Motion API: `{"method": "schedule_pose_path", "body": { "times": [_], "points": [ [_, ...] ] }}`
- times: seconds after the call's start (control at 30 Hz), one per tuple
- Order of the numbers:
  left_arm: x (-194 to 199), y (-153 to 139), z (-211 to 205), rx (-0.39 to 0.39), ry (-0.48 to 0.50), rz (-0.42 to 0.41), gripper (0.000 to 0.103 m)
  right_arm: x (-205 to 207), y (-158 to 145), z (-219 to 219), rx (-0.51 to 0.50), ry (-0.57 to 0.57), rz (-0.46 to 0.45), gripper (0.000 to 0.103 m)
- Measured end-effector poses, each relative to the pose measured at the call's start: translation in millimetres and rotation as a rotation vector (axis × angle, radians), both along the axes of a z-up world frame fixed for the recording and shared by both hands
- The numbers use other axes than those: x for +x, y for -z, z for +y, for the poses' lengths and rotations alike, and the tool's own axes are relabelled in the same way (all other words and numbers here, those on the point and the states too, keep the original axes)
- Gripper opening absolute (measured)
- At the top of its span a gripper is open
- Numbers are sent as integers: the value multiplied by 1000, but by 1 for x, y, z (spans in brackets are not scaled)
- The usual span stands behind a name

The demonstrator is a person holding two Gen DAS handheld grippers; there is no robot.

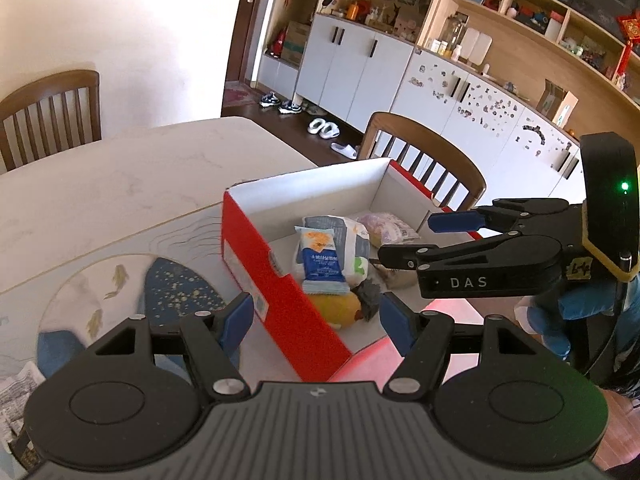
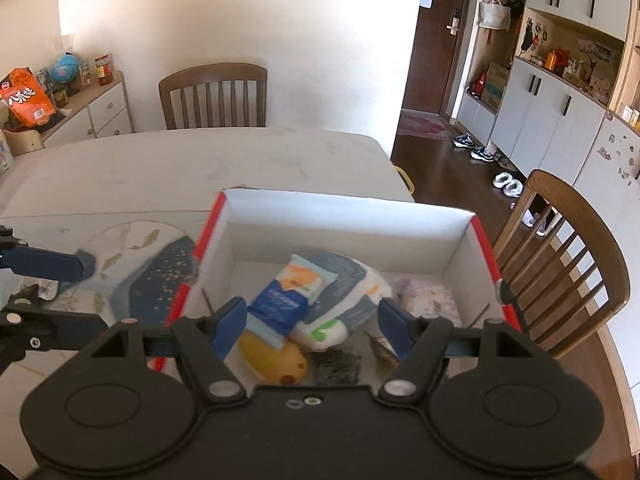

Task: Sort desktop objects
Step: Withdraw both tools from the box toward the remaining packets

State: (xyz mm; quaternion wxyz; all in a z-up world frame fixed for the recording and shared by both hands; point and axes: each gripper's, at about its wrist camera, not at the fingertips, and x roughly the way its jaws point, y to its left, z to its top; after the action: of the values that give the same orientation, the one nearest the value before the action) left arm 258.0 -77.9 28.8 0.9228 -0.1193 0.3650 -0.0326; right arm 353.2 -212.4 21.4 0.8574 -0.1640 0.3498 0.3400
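Note:
A red box with a white inside (image 1: pixel 256 256) (image 2: pixel 348 216) stands on the table. In it lie a blue snack packet (image 1: pixel 320 260) (image 2: pixel 282 300), a white and grey pouch (image 1: pixel 352 240) (image 2: pixel 352 292), a yellow fruit (image 1: pixel 340 308) (image 2: pixel 276 360), a dark fuzzy object (image 1: pixel 370 294) (image 2: pixel 336 364) and a pale purple packet (image 1: pixel 390 226) (image 2: pixel 428 296). My left gripper (image 1: pixel 316 320) is open and empty, astride the box's near corner. My right gripper (image 2: pixel 312 320) (image 1: pixel 404 240) is open and empty above the box's contents.
A placemat with a blue pattern and fish (image 1: pixel 120 292) (image 2: pixel 152 276) lies left of the box. Wooden chairs stand at the far side (image 2: pixel 214 96) and the right side (image 1: pixel 424 160) (image 2: pixel 568 264) of the table. A newspaper (image 1: pixel 16 400) lies at the near left.

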Motion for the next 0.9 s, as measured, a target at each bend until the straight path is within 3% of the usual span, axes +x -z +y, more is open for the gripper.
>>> {"method": "schedule_pose_path", "body": {
  "times": [0.9],
  "points": [
    [-108, 20, 89, 1, -49, -11, 69, -104, 4, 98, -9, -70, 16, 73]
  ]
}}
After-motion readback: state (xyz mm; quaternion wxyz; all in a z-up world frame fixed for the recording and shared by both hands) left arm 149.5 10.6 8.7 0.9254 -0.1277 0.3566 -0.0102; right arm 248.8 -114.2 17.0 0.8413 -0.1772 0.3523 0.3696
